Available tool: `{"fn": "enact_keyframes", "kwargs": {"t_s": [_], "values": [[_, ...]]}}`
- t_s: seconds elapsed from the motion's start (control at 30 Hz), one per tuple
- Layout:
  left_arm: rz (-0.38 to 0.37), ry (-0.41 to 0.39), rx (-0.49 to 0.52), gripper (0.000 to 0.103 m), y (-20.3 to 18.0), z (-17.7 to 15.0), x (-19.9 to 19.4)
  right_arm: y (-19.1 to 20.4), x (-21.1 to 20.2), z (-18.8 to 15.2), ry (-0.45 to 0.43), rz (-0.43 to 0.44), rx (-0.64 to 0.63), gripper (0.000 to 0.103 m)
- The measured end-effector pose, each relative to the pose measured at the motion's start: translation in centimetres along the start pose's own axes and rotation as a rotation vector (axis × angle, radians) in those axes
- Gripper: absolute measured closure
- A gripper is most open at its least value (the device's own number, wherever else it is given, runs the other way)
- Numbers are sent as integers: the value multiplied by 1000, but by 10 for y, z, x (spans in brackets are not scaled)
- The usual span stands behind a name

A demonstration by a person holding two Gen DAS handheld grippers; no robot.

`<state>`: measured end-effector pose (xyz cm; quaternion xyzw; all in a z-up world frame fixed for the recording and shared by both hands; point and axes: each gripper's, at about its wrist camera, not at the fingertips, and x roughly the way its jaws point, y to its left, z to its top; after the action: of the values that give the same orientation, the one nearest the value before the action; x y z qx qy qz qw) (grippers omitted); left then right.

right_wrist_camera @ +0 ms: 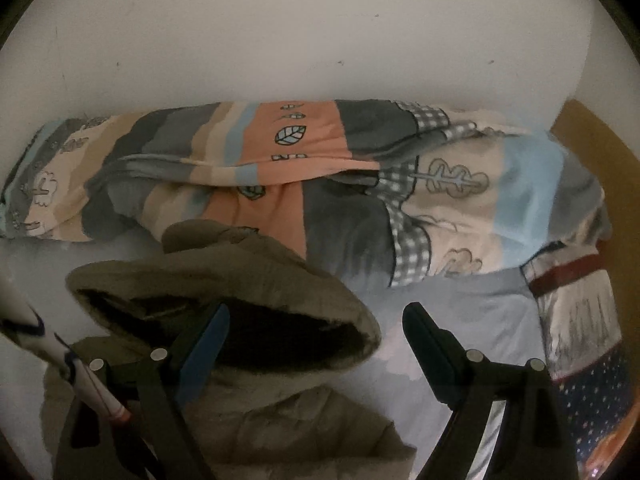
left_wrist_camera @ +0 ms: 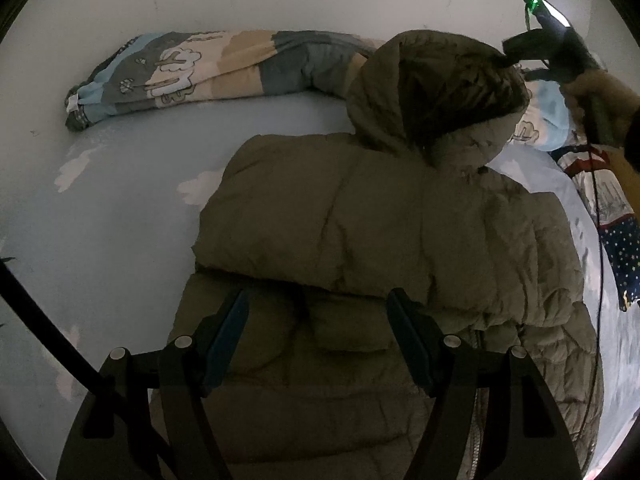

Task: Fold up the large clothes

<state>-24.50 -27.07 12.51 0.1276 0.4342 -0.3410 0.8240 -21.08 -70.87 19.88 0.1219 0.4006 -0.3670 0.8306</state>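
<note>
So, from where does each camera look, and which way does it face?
Left wrist: sits above the jacket's lower part, facing its hood and the wall; own open left tongs show, with the right tongs at the hood.
Right wrist: sits at the hood, facing the rolled quilt and wall; own open tongs show.
Shared: jacket, quilt, bedsheet.

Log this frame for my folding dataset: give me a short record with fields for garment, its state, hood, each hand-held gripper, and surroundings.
garment: olive puffer jacket lying on the bed sheet
state: partly folded, a thick fold lying across its middle
hood: hood at the far end, opening gaping
left hand-held gripper: left hand-held gripper open, above the jacket's near part, holding nothing
right hand-held gripper: right hand-held gripper open, straddling the hood's rim, not closed on it
surroundings: patterned quilt rolled up along the wall
</note>
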Motion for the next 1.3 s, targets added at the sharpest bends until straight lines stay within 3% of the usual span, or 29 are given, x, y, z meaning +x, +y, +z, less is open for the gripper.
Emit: {"fn": "enact_keyframes", "kwargs": {"t_s": [0.07, 0.1, 0.13, 0.3, 0.63, 0.77, 0.83, 0.9, 0.97, 1.0, 1.03, 1.07, 1.1, 1.2, 1.3], "values": [[-4, 5, 0, 32, -1, 0, 2, -4, 11, 1, -2, 20, 33, 64], [0, 5, 0, 32, -1, 0, 2, -7, 18, 1, 11, 26, 54, 75], [1, 3, 0, 32, -1, 1, 2, -7, 21, 1, 20, 38, 60, 95], [-27, -8, -28, 32, 1, 1, -5, -6, -4, -17, -55, 56, 40, 98], [-52, -54, -60, 32, 11, 1, -30, -6, -121, -99, -156, 179, 26, 103], [-50, -64, -70, 32, 15, 0, -35, 2, -177, -149, -197, 227, 1, 103], [-63, -56, -86, 32, 18, -1, -35, 7, -187, -171, -163, 254, -15, 103], [-69, -51, -100, 32, 20, -1, -36, 7, -187, -188, -128, 289, 49, 102], [-72, -51, -108, 32, 22, -1, -37, 1, -176, -197, -99, 386, 155, 98], [-74, -51, -109, 32, 23, -1, -37, -1, -168, -199, -80, 428, 211, 94], [-72, -51, -110, 32, 23, 0, -37, -2, -156, -200, -56, 457, 269, 73], [-70, -50, -110, 32, 25, 0, -36, -4, -145, -202, -45, 477, 330, 43], [-68, -47, -112, 32, 26, 1, -35, -6, -135, -206, -49, 493, 400, 32], [-79, -29, -124, 32, 28, 2, -30, -6, -102, -216, -16, 539, 558, 29], [-100, -13, -133, 32, 28, 1, -26, 0, -65, -221, 22, 543, 634, 29]]}}
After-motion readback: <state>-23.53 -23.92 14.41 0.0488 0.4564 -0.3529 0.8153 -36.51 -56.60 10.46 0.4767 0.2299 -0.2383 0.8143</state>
